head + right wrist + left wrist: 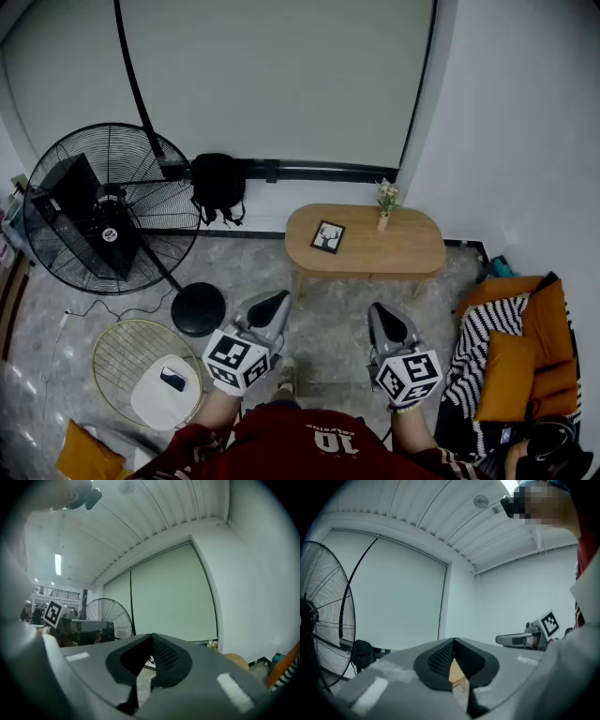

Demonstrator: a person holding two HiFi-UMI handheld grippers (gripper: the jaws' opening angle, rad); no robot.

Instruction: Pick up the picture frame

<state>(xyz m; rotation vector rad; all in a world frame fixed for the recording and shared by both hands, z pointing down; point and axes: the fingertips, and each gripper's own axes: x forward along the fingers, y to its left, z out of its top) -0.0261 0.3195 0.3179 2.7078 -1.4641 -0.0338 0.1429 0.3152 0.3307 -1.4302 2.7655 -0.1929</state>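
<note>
Square picture frame (327, 236); oval wooden table (403, 246)

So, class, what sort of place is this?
Likely a mock lounge corner: a low wooden table with a picture frame, a cushioned seat, and a large floor fan.

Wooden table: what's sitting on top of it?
A picture frame sits on the wooden table, and a small vase of flowers stands apart from it. The tabletop beneath both is covered.

Black picture frame (327, 236) flat on oval wooden table (403, 253).
</note>
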